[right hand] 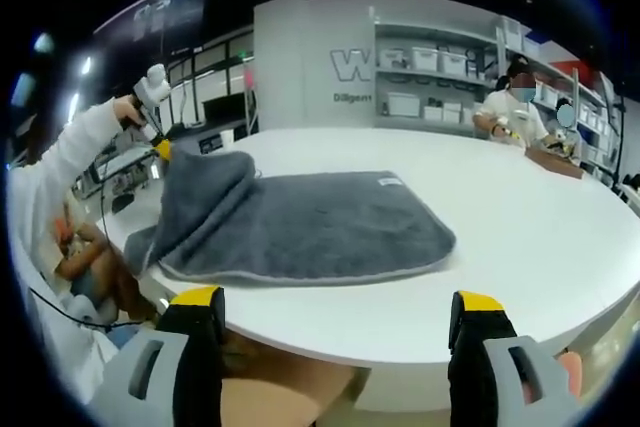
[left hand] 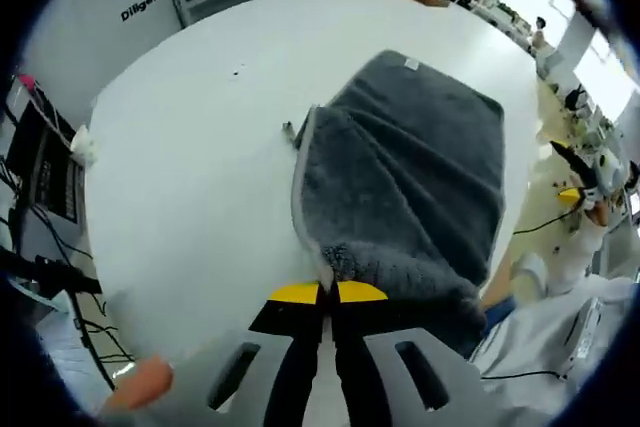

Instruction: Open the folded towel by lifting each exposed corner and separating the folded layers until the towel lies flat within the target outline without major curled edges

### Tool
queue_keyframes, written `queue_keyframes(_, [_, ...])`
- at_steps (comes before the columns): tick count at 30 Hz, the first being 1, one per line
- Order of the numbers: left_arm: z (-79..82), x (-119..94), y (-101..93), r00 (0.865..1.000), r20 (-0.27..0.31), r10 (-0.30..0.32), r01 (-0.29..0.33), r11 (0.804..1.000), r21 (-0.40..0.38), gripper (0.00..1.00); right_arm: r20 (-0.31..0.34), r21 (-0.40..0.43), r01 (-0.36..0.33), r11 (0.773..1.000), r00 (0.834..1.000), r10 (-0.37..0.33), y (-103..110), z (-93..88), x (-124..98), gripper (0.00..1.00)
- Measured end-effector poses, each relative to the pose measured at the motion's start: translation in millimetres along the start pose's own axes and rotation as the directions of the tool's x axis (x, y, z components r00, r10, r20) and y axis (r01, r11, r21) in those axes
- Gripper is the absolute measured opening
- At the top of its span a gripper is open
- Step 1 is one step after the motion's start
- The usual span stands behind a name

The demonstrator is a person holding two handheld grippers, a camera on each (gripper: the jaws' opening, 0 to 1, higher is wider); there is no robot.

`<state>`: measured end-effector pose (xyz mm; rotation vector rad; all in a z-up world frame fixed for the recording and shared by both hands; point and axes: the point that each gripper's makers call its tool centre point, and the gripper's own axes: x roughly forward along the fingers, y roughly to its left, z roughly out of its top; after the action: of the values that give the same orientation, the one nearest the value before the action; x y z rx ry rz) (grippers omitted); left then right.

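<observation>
A dark grey towel [left hand: 410, 177] with a pale hem lies folded on the round white table [left hand: 200, 177]. My left gripper [left hand: 328, 292] is shut on the towel's near corner, its yellow tips pressed together. In the right gripper view the towel [right hand: 320, 222] rises at its left end, where the left gripper [right hand: 160, 147], held by a white-sleeved hand, pinches the lifted layer above the table [right hand: 520, 247]. My right gripper [right hand: 337, 299] stands open below the table's near edge, off the towel, nothing between its yellow-tipped fingers. It shows small at the right of the left gripper view [left hand: 572, 177].
A small white label [right hand: 388, 181] sits on the towel's far edge. A person [right hand: 510, 107] sits at the table's far side near brown items [right hand: 555, 159]. Shelves with boxes [right hand: 430, 77] line the back wall. Cables and equipment [left hand: 40, 187] stand beyond the table's left rim.
</observation>
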<state>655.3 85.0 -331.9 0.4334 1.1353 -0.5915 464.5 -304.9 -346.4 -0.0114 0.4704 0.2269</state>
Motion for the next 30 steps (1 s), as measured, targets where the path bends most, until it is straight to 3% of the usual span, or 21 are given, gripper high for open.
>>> queue_keyframes(3, [-2.1, 17.5, 19.6, 0.993, -0.049, 0.107, -0.105, 0.994, 0.026, 0.03, 0.004, 0.003, 0.002, 1.0, 1.0, -0.002, -0.7, 0.2, -1.1, 0.93])
queue_keyframes(6, [-2.4, 30.6, 38.6, 0.972, -0.085, 0.218, -0.211, 0.974, 0.081, 0.03, 0.006, 0.004, 0.002, 1.0, 1.0, -0.002, -1.2, 0.9, -1.6, 0.93])
queue_keyframes(7, [-4.0, 36.4, 48.6, 0.954, -0.111, 0.278, -0.266, 0.957, 0.112, 0.03, 0.007, 0.004, 0.002, 1.0, 1.0, -0.002, -1.0, 0.8, -1.7, 0.93])
queue_keyframes(8, [-20.3, 31.5, 76.0, 0.938, -0.13, 0.321, -0.304, 0.942, 0.14, 0.03, 0.007, 0.003, 0.001, 1.0, 1.0, -0.001, -0.8, 0.9, -1.7, 0.93])
queue_keyframes(12, [-20.0, 47.1, 102.3, 0.891, -0.16, 0.425, -0.384, 0.893, 0.233, 0.03, 0.008, 0.004, -0.001, 1.0, 1.0, 0.001, -0.5, 1.2, -1.4, 0.93])
queue_keyframes(17, [-21.6, 68.1, 122.7, 0.841, -0.189, 0.506, -0.436, 0.843, 0.315, 0.03, 0.005, 0.001, -0.005, 1.0, 1.0, 0.005, 1.3, 0.4, -0.9, 0.92])
queue_keyframes(20, [-23.2, 73.6, 128.6, 0.826, -0.19, 0.531, -0.453, 0.826, 0.336, 0.03, 0.009, 0.003, -0.005, 1.0, 1.0, 0.005, 1.6, 0.7, -1.2, 0.92])
queue_keyframes(21, [-23.2, 74.9, 132.9, 0.814, -0.189, 0.549, -0.466, 0.813, 0.349, 0.03, 0.009, 0.003, -0.005, 1.0, 1.0, 0.005, 1.2, 0.8, -1.3, 0.92])
queue_keyframes(25, [-24.0, 80.3, 142.0, 0.796, -0.185, 0.576, -0.484, 0.79, 0.376, 0.03, 0.006, 0.004, -0.004, 1.0, 1.0, 0.004, 0.6, 0.2, -1.0, 0.92])
queue_keyframes(28, [-22.9, 81.9, 149.4, 0.775, -0.168, 0.609, -0.505, 0.757, 0.415, 0.03, 0.007, 0.004, -0.005, 1.0, 1.0, 0.005, 0.2, 0.7, -0.7, 0.93])
queue_keyframes(30, [-22.2, 84.5, 152.4, 0.773, -0.159, 0.615, -0.509, 0.749, 0.423, 0.03, 0.005, 0.002, -0.006, 1.0, 1.0, 0.006, 0.7, 0.3, -0.4, 0.93])
